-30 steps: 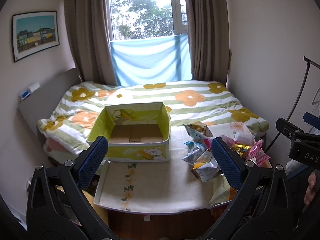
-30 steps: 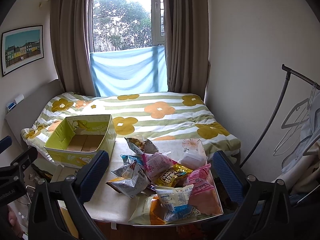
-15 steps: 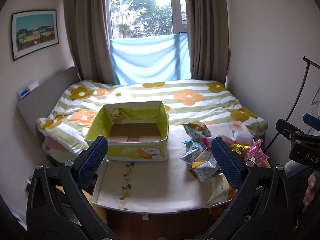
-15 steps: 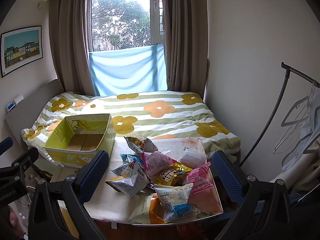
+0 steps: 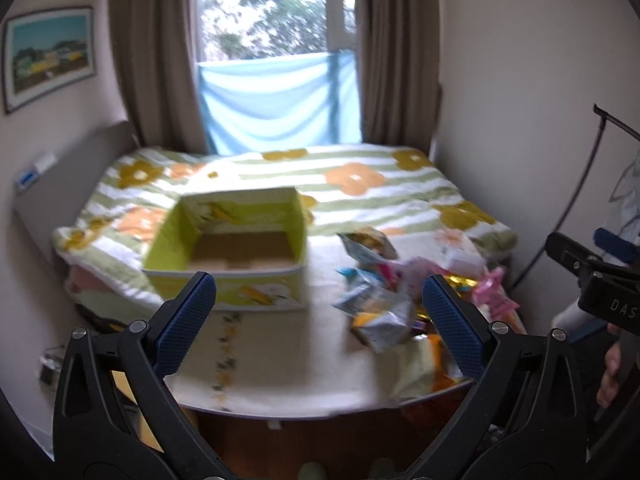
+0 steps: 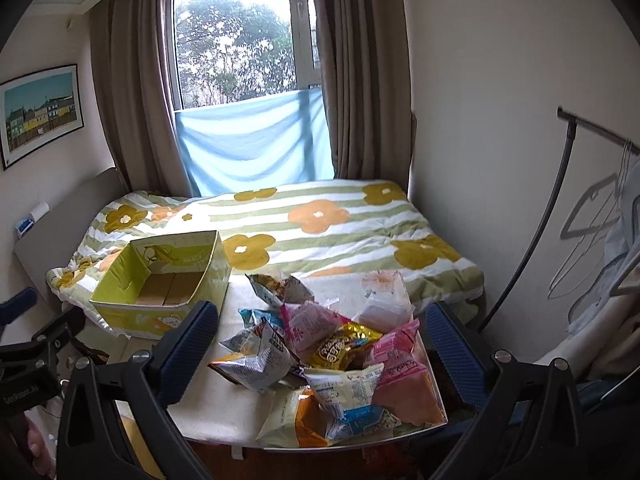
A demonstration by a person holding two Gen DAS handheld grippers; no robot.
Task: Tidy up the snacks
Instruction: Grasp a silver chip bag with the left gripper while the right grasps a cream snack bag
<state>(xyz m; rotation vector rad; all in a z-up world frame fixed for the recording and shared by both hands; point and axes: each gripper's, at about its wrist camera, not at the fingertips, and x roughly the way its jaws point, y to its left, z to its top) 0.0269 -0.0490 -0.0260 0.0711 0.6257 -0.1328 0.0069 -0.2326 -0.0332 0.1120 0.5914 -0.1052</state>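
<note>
An empty yellow-green cardboard box (image 5: 232, 252) (image 6: 164, 280) stands at the back left of a small white table (image 5: 288, 364) (image 6: 216, 392). A heap of snack packets (image 6: 332, 348) (image 5: 392, 308) covers the table's right side. My left gripper (image 5: 320, 292) hangs open above the table's front edge, between box and heap, with nothing between its fingers. My right gripper (image 6: 322, 322) is open too, held above the near side of the heap and touching none of it. The left wrist view is blurred.
A bed with a flowered, striped quilt (image 6: 320, 228) lies right behind the table, under a curtained window. A clothes rail with hangers (image 6: 592, 216) stands at the right wall. A hand (image 5: 610, 372) shows at the right edge of the left wrist view.
Both grippers have crept forward and slightly left, so box and snacks look a little nearer. Nothing on the table has moved, and both grippers stay open.
</note>
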